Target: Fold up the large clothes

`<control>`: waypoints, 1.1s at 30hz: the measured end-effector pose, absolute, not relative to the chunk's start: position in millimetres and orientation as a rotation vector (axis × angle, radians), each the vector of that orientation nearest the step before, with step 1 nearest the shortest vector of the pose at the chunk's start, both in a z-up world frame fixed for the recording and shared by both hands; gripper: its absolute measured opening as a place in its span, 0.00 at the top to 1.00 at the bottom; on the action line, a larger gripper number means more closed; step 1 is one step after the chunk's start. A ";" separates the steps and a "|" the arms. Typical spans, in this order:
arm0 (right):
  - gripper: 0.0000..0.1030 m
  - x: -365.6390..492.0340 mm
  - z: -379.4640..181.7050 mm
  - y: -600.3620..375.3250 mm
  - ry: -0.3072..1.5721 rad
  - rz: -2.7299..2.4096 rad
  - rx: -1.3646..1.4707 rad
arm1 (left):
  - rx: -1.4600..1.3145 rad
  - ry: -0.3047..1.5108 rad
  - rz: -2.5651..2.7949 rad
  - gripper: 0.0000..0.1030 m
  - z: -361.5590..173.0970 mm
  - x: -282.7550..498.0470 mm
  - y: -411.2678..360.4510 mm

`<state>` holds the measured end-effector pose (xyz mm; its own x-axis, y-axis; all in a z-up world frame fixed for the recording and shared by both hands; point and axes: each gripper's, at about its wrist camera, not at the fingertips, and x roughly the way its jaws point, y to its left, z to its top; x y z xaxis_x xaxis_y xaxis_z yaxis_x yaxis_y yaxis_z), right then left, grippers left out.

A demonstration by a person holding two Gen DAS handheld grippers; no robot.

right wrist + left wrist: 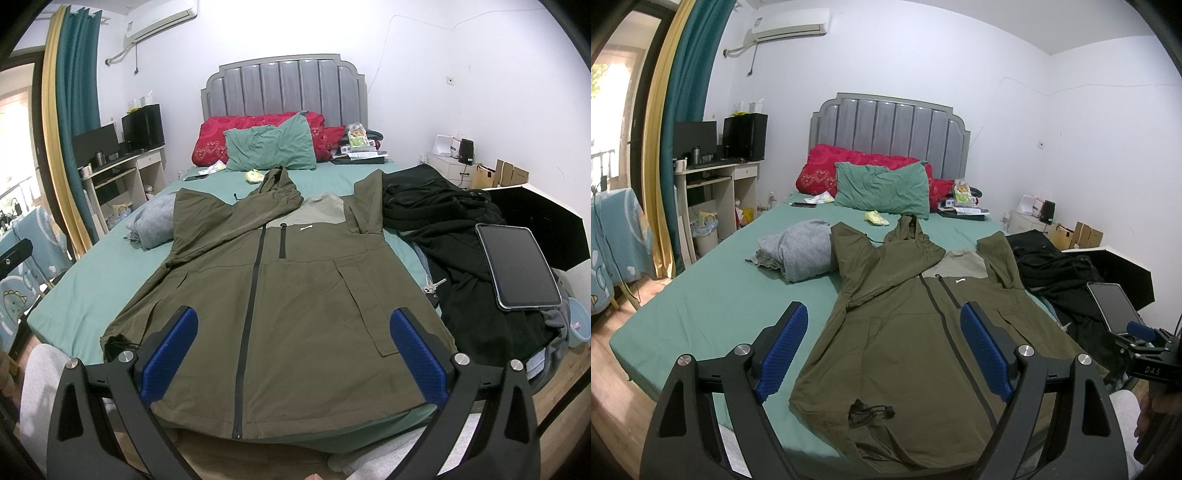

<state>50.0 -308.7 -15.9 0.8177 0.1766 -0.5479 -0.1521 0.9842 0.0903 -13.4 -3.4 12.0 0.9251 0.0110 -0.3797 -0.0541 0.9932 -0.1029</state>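
An olive-green hooded jacket (pixel 905 332) (pixel 295 295) lies flat, front up and zipped, on the green bed (pixel 713 306) (pixel 99 269), with its hem at the near edge and its hood towards the pillows. Both sleeves lie folded in over the shoulders. My left gripper (pixel 882 350) hangs open above the hem's left part, its blue pads (pixel 783 347) empty. Over the middle of the hem my right gripper (pixel 293 354) is open too, holding nothing. The right gripper (pixel 1145 332) also shows at the right edge of the left wrist view.
A folded grey garment (pixel 801 251) (pixel 151 221) lies left of the jacket. A heap of black clothes (pixel 443 229) with a tablet (pixel 517 269) on it fills the bed's right side. A green pillow (pixel 882 188) and a red quilt (pixel 827 162) sit by the headboard, a desk (pixel 713 181) at left.
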 end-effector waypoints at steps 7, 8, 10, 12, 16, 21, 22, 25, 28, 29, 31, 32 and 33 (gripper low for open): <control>0.00 49.8 -19.7 -308.5 0.589 0.175 0.042 | -0.112 0.388 0.033 0.15 12.2 -13.9 -3.5; 0.00 51.9 -15.3 -308.3 0.589 0.174 0.041 | -0.112 0.387 0.033 0.15 13.6 -14.2 -3.0; 0.00 51.9 -16.3 -308.4 0.590 0.174 0.041 | -0.113 0.388 0.033 0.15 12.8 -14.0 -2.9; 0.00 53.4 -12.2 -308.3 0.595 0.175 0.040 | -0.114 0.389 0.031 0.15 13.3 -14.5 -2.8; 0.00 54.4 -16.6 -303.5 0.605 0.177 0.036 | -0.111 0.396 0.020 0.15 17.3 -10.3 -1.7; 0.00 73.4 -29.6 -303.0 0.622 0.178 0.023 | -0.103 0.413 -0.007 0.15 15.6 18.5 4.0; 0.00 78.3 -32.0 -302.3 0.625 0.178 0.019 | -0.096 0.415 -0.012 0.15 13.7 25.1 4.2; 0.00 97.2 -38.5 -298.7 0.627 0.194 0.001 | -0.077 0.428 -0.023 0.15 6.9 50.4 6.3; 0.00 125.1 -46.8 -296.1 0.625 0.202 -0.024 | -0.068 0.464 -0.023 0.15 -6.8 88.6 14.0; 0.01 135.1 -49.5 -295.8 0.629 0.206 -0.023 | -0.071 0.469 -0.025 0.15 -12.1 97.0 17.3; 0.01 157.8 -53.6 -295.4 0.636 0.212 -0.022 | -0.075 0.478 -0.027 0.15 -22.6 124.4 26.5; 0.02 170.4 -55.8 -295.2 0.638 0.222 -0.021 | -0.070 0.485 -0.025 0.15 -28.5 139.0 30.5; 0.04 186.0 -59.0 -294.1 0.646 0.230 -0.022 | -0.068 0.491 -0.025 0.15 -34.3 149.9 34.1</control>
